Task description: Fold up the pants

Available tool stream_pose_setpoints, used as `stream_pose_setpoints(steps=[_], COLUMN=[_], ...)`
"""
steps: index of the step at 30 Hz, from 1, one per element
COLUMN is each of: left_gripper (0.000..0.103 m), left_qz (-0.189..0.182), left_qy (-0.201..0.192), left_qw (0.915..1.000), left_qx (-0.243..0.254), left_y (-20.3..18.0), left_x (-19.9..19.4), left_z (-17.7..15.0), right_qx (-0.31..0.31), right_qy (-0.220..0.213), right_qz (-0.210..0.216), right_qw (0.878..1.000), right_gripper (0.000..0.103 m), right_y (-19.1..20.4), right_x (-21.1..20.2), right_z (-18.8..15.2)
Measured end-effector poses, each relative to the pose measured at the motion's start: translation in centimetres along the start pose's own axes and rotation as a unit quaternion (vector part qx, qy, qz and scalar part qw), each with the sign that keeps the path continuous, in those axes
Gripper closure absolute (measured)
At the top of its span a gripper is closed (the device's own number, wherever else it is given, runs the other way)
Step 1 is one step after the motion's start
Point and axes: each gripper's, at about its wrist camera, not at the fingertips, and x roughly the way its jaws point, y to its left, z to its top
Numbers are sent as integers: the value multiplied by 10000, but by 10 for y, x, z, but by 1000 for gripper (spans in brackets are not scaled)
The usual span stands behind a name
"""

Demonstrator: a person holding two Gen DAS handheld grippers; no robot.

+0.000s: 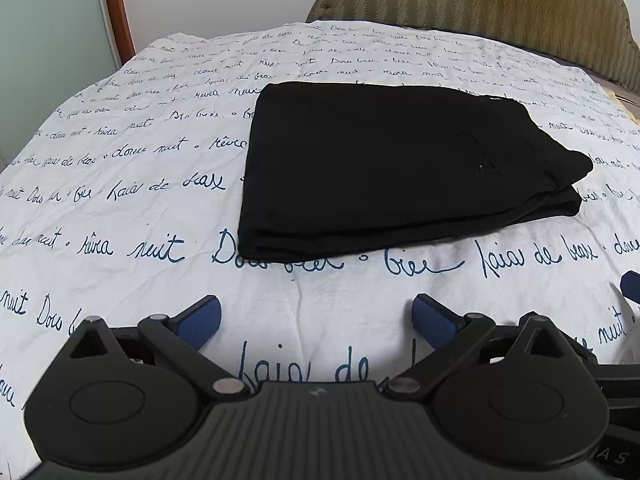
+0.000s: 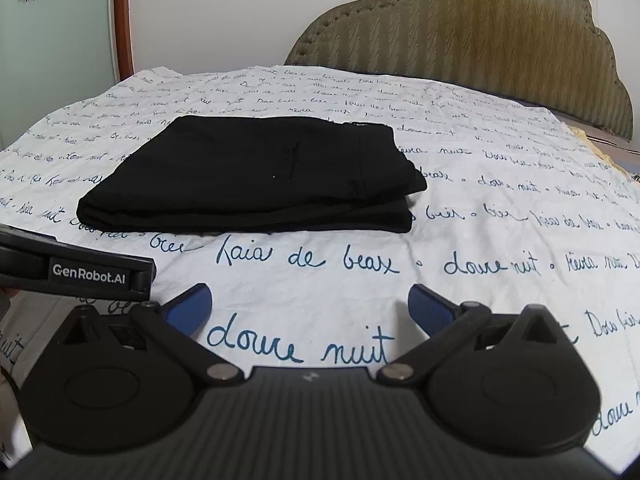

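Observation:
Black pants (image 1: 392,160) lie folded in a flat rectangular stack on the bed, with several layers showing at the near edge. They also show in the right wrist view (image 2: 256,176). My left gripper (image 1: 316,320) is open and empty, above the sheet just short of the stack's near edge. My right gripper (image 2: 308,308) is open and empty, also short of the stack, which lies ahead and to its left. The left gripper's body (image 2: 80,272) shows at the left edge of the right wrist view. A blue fingertip (image 1: 632,280) of the right gripper shows at the right edge of the left wrist view.
The bed is covered by a white sheet (image 1: 120,208) printed with blue handwriting. A padded olive headboard (image 2: 480,48) stands at the far end. A wooden-framed door (image 1: 112,8) and a white wall are at the far left.

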Motion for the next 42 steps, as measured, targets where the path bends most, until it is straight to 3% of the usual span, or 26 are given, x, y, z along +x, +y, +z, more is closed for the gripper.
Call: stream_pose_setpoints(steps=[11, 23, 42], left_gripper=[1, 1, 0], left_qz=[-42, 61, -16], left_qy=[4, -98, -123], left_qw=[10000, 9999, 9998], left_qx=[-13, 123, 174], left_y=[4, 9, 9], left_x=[2, 2, 9], left_z=[-1, 0, -6], right_qx=[-276, 186, -108], right_qy=[-111, -37, -19], right_qz=[-12, -105, -185], right_qw=[9996, 9998, 9998], right_gripper=[0, 0, 0], right_y=[2, -21, -11], right_x=[5, 11, 20], right_z=[4, 2, -12])
